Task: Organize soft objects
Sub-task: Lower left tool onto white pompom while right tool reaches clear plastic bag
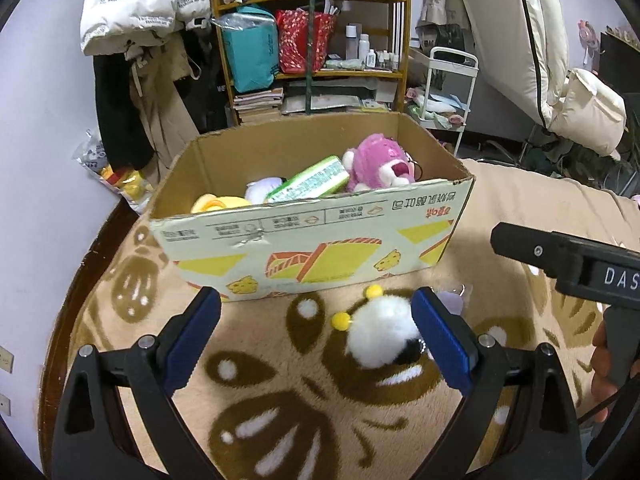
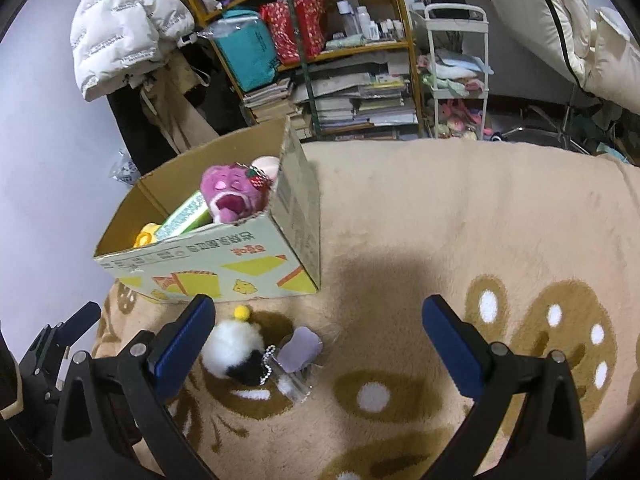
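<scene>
A small white and black plush charm with yellow pompoms (image 1: 380, 338) lies on the beige blanket just in front of the cardboard box (image 1: 312, 240). It also shows in the right wrist view (image 2: 236, 352), with a bead chain and a lilac tag (image 2: 299, 348). My left gripper (image 1: 316, 312) is open, and the charm sits against its right finger. My right gripper (image 2: 320, 320) is open and empty, with the charm beside its left finger. The box (image 2: 240, 256) holds a pink plush bear (image 1: 380, 162), a green pack (image 1: 316, 182) and yellow and white soft toys.
The beige patterned blanket (image 2: 460, 220) covers the surface. Behind stand a cluttered wooden shelf (image 1: 312, 40), a white trolley (image 2: 456, 72), hanging white jackets (image 1: 136, 4) and white bedding at right. The right gripper's body (image 1: 572, 264) shows at the right of the left wrist view.
</scene>
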Available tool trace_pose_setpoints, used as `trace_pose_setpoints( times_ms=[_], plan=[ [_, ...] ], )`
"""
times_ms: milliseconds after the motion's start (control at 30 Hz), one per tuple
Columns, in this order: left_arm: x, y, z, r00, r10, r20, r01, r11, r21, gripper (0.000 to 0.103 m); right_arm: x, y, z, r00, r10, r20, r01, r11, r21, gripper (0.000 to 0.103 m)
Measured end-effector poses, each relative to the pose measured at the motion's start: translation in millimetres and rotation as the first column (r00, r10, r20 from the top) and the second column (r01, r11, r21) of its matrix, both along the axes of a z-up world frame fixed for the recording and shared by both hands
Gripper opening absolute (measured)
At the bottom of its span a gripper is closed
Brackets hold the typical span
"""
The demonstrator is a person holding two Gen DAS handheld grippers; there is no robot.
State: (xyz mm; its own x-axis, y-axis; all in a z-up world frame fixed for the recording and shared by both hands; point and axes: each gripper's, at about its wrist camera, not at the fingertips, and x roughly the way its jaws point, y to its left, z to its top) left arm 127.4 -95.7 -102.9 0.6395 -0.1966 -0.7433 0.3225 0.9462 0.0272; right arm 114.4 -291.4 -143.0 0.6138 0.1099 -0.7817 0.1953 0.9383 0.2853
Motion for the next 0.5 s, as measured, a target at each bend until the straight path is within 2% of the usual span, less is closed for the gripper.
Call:
trace_pose_setpoints(
  times_ms=[267,500],
  plan=[
    [12.5,-12.4,-30.1,0.997,-0.059,-0.045,0.058,0.998,-0.018,0.095,16.5,2.5,-23.4,0.997,0.004,-0.076,-0.005,1.000,-0.013,0.103],
    [15.7,-28.3,-52.6,0.994,-0.095,-0.059,0.098,0.994,0.045,0.095,27.8,4.4,-39.0,0.991,0.000,-0.133,-0.003,1.000,-0.022,0.103]
  ],
)
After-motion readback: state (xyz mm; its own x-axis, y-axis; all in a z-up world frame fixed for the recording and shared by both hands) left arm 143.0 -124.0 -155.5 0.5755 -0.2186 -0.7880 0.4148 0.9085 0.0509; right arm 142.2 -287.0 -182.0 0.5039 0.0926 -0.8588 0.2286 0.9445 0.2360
